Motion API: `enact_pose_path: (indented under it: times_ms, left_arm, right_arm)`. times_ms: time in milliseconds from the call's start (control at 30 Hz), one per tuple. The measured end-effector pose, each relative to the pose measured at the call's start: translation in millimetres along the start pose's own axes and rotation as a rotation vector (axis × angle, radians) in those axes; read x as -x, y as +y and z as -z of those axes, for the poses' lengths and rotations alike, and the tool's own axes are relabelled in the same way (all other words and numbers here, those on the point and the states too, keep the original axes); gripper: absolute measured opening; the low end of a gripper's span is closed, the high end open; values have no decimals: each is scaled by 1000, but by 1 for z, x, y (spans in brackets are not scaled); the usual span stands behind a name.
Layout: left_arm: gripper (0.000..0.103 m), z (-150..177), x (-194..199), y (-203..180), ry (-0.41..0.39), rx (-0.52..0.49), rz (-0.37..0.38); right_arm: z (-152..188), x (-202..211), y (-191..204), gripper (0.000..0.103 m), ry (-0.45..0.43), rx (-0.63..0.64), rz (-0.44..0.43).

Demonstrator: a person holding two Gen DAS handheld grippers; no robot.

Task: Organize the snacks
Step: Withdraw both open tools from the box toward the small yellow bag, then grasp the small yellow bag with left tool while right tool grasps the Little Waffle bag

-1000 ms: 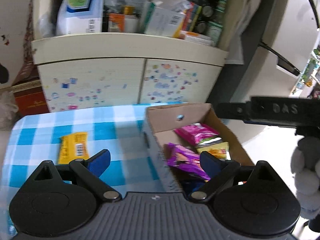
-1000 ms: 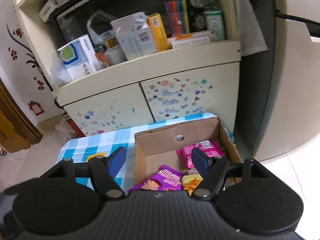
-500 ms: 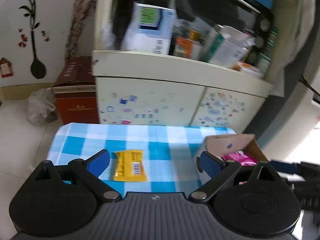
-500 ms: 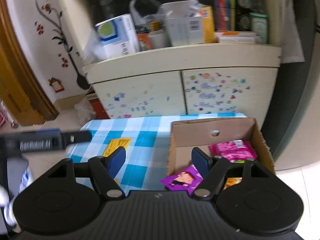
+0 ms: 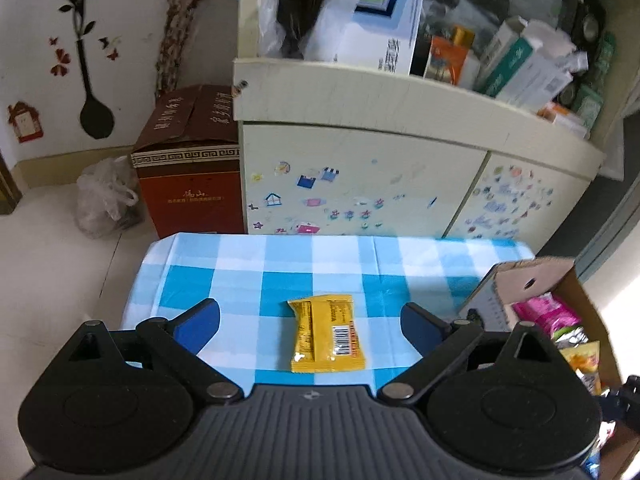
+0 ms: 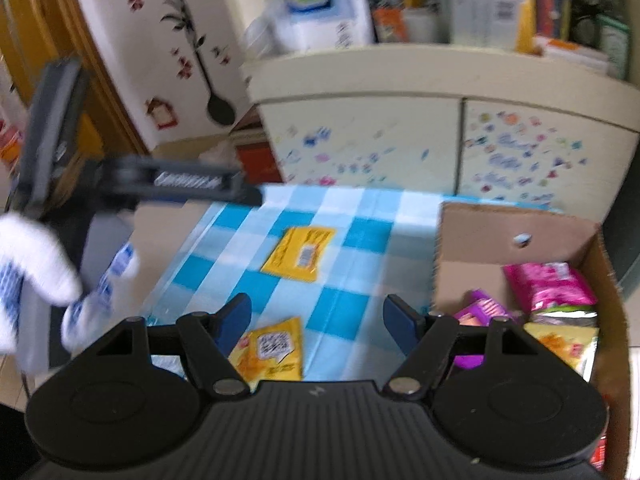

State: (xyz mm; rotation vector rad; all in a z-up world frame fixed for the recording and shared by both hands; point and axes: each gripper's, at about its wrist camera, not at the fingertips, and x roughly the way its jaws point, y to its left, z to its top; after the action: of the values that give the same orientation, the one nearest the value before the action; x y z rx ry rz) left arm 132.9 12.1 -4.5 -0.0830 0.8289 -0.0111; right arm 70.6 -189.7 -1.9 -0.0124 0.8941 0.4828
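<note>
A yellow snack packet (image 5: 327, 333) lies flat on the blue-checked tablecloth (image 5: 280, 260), and my open, empty left gripper (image 5: 310, 318) hovers above it with a finger on each side. The packet also shows in the right wrist view (image 6: 299, 254). A second yellow packet (image 6: 267, 354) lies at the table's near edge, between the fingers of my open, empty right gripper (image 6: 316, 318). A cardboard box (image 6: 516, 224) on the right holds pink (image 6: 548, 284), purple (image 6: 482, 308) and yellow (image 6: 560, 346) packets. The box also shows in the left wrist view (image 5: 532, 276).
A cream cabinet (image 5: 360, 184) with stickers and a cluttered shelf stands behind the table. A red-brown carton (image 5: 188, 160) and a plastic bag (image 5: 104, 196) sit on the floor at left. The left gripper's body (image 6: 132, 176) and gloved hand (image 6: 32, 264) show at left.
Both grippers swung left, away from the box. The left one now centres over the yellow packet; the right one now looks over the table's near edge and a second yellow packet.
</note>
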Motion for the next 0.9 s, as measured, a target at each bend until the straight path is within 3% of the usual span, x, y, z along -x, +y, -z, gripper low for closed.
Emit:
enact_pose_path:
  times_ms: [333, 900]
  left_arm:
    - [99, 6, -47, 7, 112, -30, 89]
    - [99, 7, -102, -1, 185, -100, 110]
  right_arm:
    - [24, -48, 40, 82, 120, 85, -62]
    - [52, -109, 57, 92, 194, 163, 15]
